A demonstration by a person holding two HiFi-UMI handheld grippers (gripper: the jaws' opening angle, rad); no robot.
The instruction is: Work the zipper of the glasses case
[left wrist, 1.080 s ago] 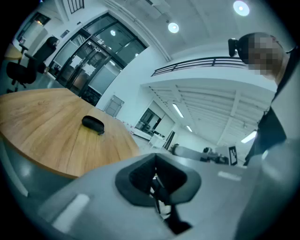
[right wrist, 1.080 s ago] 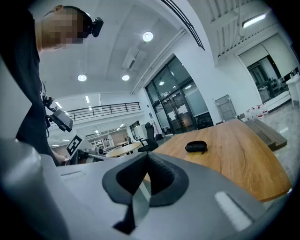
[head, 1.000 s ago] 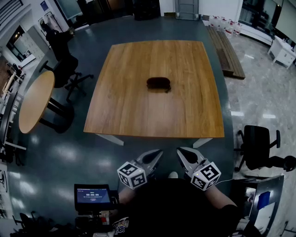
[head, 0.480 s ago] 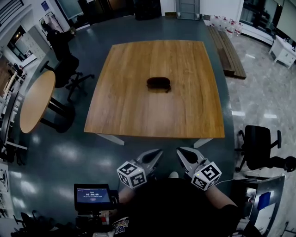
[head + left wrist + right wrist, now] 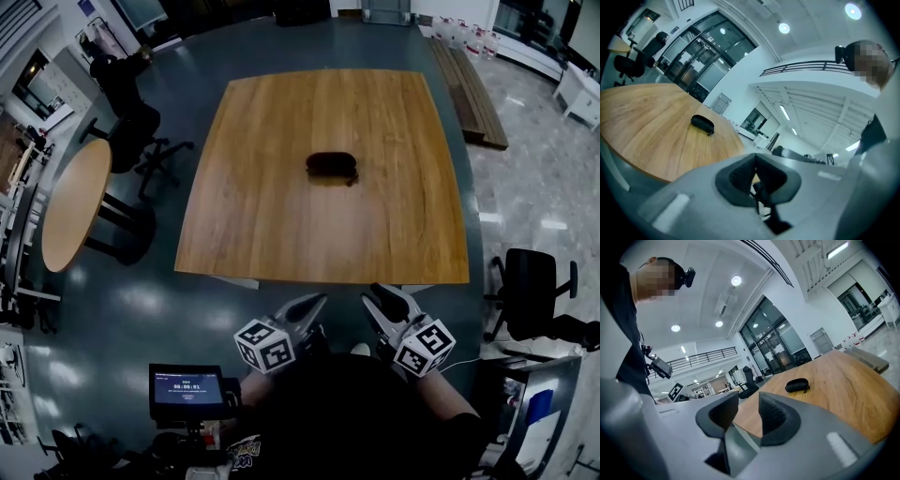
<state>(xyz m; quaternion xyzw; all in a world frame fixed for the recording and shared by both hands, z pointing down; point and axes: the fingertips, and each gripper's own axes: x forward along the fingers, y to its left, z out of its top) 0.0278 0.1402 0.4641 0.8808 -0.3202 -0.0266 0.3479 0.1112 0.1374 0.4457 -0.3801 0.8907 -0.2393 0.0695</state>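
Note:
A dark oval glasses case (image 5: 331, 165) lies shut near the middle of the square wooden table (image 5: 281, 225). It is also small and distant in the left gripper view (image 5: 702, 124) and in the right gripper view (image 5: 797, 385). Both grippers hover short of the table's near edge, far from the case. My left gripper (image 5: 314, 304) (image 5: 756, 161) is shut, its pads meeting with nothing between them. My right gripper (image 5: 386, 296) (image 5: 749, 404) has just been opening. A clear gap shows between its pads, and nothing is in it.
A round wooden table (image 5: 75, 211) stands at the left with a black office chair (image 5: 131, 122) behind it. Another black chair (image 5: 530, 291) is at the right near the table's corner. A small screen (image 5: 187, 386) sits low at the left. A wooden bench (image 5: 473, 89) lies far right.
Both grippers have moved a little forward toward the table's near edge. The right gripper's jaws have parted. The case has not moved on the table.

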